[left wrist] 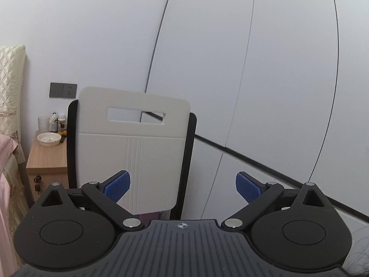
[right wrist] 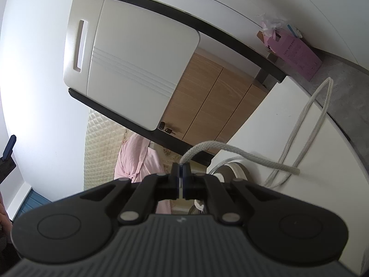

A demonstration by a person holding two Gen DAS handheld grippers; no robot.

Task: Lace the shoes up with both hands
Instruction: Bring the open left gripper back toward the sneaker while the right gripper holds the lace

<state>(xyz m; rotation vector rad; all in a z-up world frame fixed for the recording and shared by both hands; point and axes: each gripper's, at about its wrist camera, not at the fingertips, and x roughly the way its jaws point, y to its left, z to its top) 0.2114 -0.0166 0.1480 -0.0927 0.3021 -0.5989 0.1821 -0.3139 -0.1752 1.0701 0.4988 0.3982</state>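
Mostly hidden shoe (right wrist: 233,169); right gripper (right wrist: 181,166) pinches lace (right wrist: 242,155).

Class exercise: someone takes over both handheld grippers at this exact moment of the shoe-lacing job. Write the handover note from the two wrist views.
Left gripper: open, nothing between its blue pads, raised and facing a white chair back; no shoe or lace in its view.
Right gripper: shut on the white shoelace, which arcs over the white tabletop.
Shoe: only a sliver shows behind the right fingers.
Done: cannot tell from these views.
Left: probably bring the left gripper back to the lace and continue.
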